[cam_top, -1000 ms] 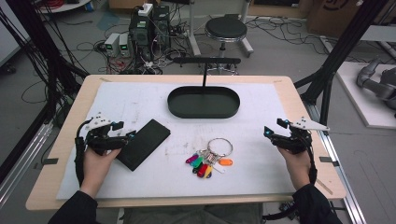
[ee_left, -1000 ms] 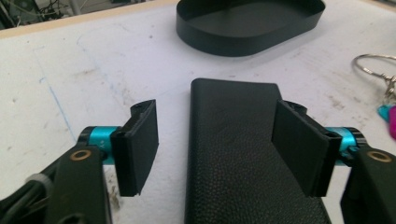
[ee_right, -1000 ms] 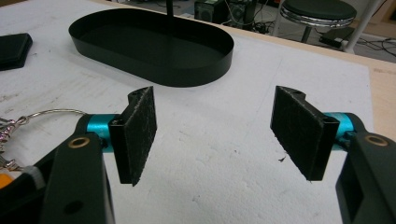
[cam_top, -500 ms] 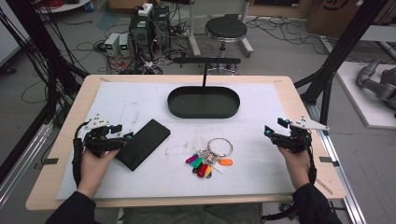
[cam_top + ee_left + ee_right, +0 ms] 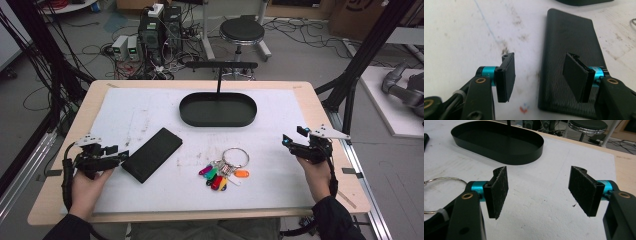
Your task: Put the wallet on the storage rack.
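In the high view the black phone (image 5: 151,154) lies flat just left of the key ring (image 5: 224,170), with the left gripper (image 5: 121,157) at its near-left corner. In the left gripper view its jaws, just closing, straddle the phone's edge without touching. In the right gripper view the right gripper (image 5: 537,192) gapes empty right of the key ring.

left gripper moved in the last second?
Yes. In the high view the left gripper has slid right to the near end of the black phone, which lies where it was; its jaws have just been closing, one over the phone, not gripping it.
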Demonstrator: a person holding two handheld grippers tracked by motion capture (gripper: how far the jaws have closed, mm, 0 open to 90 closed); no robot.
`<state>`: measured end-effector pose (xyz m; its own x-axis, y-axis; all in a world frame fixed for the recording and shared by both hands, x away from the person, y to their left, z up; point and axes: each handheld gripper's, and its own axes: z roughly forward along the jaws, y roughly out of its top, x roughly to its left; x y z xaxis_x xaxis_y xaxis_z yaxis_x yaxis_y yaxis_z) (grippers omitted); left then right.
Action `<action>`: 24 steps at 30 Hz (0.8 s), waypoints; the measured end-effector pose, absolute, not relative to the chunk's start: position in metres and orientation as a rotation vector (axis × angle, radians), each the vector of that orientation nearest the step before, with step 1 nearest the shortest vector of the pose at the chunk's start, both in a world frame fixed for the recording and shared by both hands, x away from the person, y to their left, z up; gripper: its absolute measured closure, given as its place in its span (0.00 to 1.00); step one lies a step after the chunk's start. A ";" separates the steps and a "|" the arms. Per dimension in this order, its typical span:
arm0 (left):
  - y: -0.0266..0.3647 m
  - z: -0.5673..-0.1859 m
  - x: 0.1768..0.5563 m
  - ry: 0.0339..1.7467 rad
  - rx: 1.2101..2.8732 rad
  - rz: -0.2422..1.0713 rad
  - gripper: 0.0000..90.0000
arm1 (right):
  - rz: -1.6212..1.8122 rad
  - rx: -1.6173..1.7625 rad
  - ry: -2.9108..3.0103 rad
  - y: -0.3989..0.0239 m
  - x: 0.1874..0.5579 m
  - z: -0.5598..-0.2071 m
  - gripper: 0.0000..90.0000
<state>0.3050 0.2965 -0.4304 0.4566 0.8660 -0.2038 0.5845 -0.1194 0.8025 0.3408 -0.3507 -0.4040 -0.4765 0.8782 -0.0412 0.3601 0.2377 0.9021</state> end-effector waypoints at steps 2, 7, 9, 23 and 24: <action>0.299 -0.434 0.302 1.246 1.801 0.381 0.50 | 1.189 1.117 1.958 -0.349 0.342 -0.405 0.36; 0.297 -0.441 0.303 1.278 1.821 0.313 0.52 | 1.182 1.106 1.961 -0.345 0.343 -0.405 0.37; 0.295 -0.445 0.303 1.301 1.820 0.284 0.52 | 1.186 1.097 1.966 -0.344 0.343 -0.404 0.37; 0.296 -0.453 0.302 1.350 1.698 0.084 0.65 | 1.190 1.084 1.982 -0.341 0.343 -0.403 0.36; 0.296 -0.454 0.302 1.345 1.692 0.085 0.67 | 1.190 1.075 1.982 -0.341 0.343 -0.403 0.37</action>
<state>0.3019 0.2963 -0.4540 0.3950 0.7906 -0.4679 0.7256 0.0438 0.6867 0.3434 -0.3411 -0.4026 -0.5044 0.8603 -0.0742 0.3389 0.2763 0.8993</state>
